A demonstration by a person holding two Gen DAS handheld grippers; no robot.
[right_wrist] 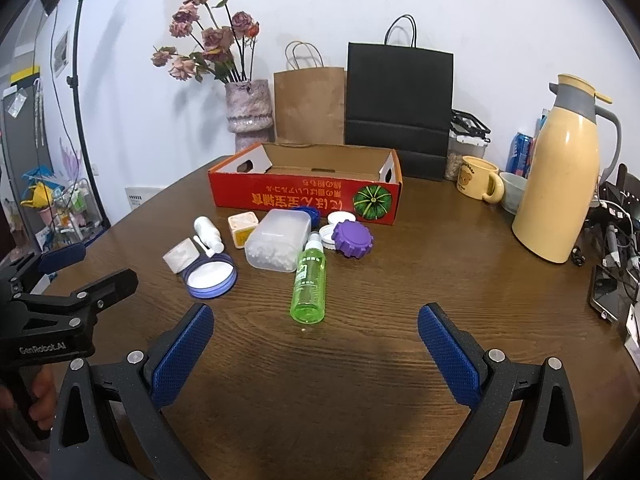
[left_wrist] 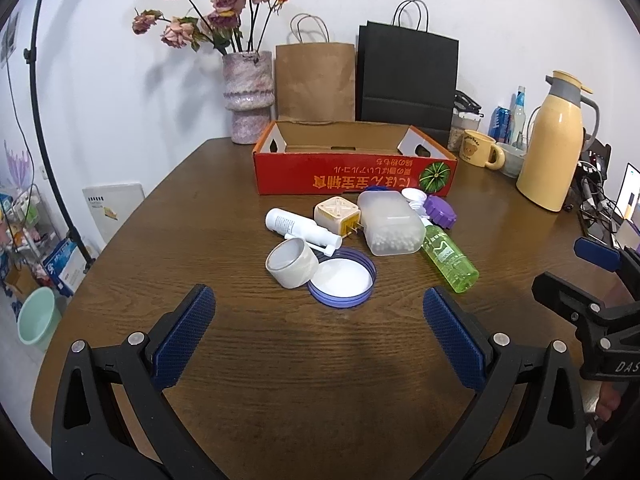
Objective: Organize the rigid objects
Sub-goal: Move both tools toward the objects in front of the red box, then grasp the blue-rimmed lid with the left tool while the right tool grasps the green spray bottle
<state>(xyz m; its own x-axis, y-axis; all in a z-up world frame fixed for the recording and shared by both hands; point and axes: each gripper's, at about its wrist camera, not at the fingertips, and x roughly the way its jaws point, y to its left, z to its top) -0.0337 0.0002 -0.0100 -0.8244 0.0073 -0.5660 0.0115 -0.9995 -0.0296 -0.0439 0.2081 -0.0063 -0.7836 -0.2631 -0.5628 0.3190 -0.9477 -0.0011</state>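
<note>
**Small hard things in a heap by a red box**

The left gripper (left_wrist: pixel 319 326) has its blue bumpy pads wide apart and holds nothing. The right gripper (right_wrist: pixel 316 330) is the same: wide apart, with nothing between its pads. Both hang over the bare front part of the table (left_wrist: pixel 304 380), near the heap but not touching it.

The heap lies in the middle of the table, just in front of the red cardboard box (left_wrist: pixel 352 176). The box is long and low, with an open top and a green pumpkin picture on its side.

In the heap there is a round tape roll (left_wrist: pixel 291 263), pale and smooth, leaning on a flat blue lid (left_wrist: pixel 343 278) that is white inside. A white spray bottle (left_wrist: pixel 298 229) lies on its side. Beside it sits a small cream plug block (left_wrist: pixel 337 212) with metal pins. A cloudy plastic box (left_wrist: pixel 391 224) is full of little white bits. A see-through green bottle (left_wrist: pixel 450 258) lies flat with its cap by that box. A purple cap (left_wrist: pixel 440 210) with bumpy edges sits behind it.

The table is dark brown wood with wavy lines. At the back stand a pink speckled vase (left_wrist: pixel 248 96) of dried roses, a brown paper bag (left_wrist: pixel 315 80) and a black paper bag (left_wrist: pixel 408 76) against a white wall. On the right stand a tall yellow jug (left_wrist: pixel 554 144) and a yellow bear mug (left_wrist: pixel 480 150).
</note>
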